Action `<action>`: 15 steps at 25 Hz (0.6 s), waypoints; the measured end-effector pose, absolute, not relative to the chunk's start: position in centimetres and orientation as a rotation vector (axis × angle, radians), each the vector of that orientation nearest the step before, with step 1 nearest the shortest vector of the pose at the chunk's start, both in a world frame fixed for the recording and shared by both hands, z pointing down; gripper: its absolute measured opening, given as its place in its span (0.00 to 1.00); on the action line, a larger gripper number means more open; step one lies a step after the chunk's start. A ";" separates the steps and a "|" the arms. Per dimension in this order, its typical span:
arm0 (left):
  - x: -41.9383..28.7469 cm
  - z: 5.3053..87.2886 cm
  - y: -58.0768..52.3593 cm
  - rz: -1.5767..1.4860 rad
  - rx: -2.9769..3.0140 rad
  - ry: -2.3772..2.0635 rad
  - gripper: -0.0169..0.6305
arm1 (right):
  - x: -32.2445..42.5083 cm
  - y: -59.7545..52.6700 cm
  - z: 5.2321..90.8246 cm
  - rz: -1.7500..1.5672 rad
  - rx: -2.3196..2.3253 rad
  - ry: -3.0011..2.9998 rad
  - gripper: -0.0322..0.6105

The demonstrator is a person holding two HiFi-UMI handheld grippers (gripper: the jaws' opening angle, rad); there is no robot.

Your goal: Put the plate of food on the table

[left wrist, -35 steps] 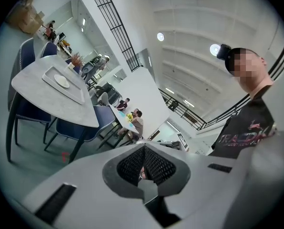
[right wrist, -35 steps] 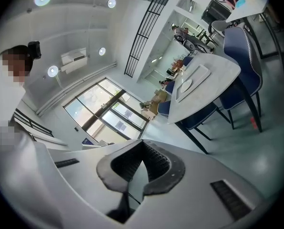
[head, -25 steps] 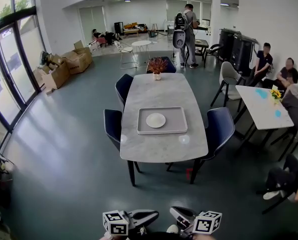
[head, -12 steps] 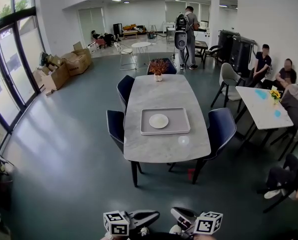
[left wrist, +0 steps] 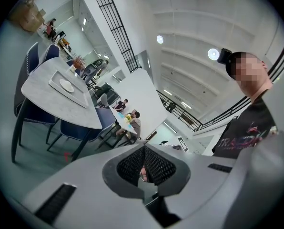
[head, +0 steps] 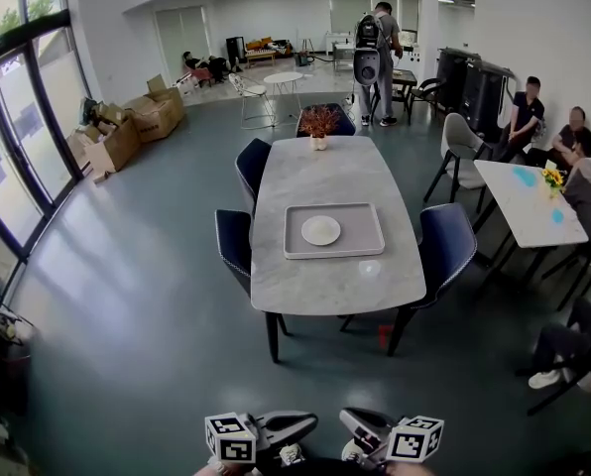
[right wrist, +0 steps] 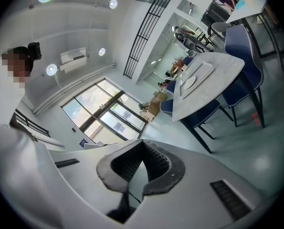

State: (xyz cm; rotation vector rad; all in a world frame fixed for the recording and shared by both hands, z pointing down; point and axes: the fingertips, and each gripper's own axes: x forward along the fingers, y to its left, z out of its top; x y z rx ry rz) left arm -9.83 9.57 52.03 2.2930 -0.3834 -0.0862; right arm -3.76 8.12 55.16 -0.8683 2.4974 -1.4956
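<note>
While you stand well back from the long grey marble table (head: 325,286), your left gripper (head: 307,424) hangs low by your body, its jaws clenched together on nothing. I judge it is parked that way because nothing to take is within reach. Ahead at centre, the round white plate (head: 320,230) lies inside the shallow grey rectangular tray (head: 367,246) on that tabletop, with dark blue chairs (head: 448,244) drawn up around it. No food on it can be made out from here. Your right gripper (head: 347,419) mirrors the left, likewise pinched shut and empty, its tip turned inward toward its partner.
</note>
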 end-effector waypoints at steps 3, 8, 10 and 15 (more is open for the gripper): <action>-9.9 51.9 8.8 -0.081 2.302 -0.385 0.04 | -3.7 8.0 55.3 -1.504 -0.862 2.489 0.06; -9.5 51.4 8.4 -0.105 2.281 -0.396 0.04 | -3.3 7.7 55.3 -1.477 -0.855 2.503 0.06; -9.3 51.9 8.8 -0.098 2.276 -0.393 0.04 | -3.0 7.7 55.2 -1.492 -0.886 2.504 0.06; -8.9 51.6 8.7 -0.111 2.250 -0.409 0.04 | -2.5 7.6 55.4 -1.490 -0.890 2.498 0.06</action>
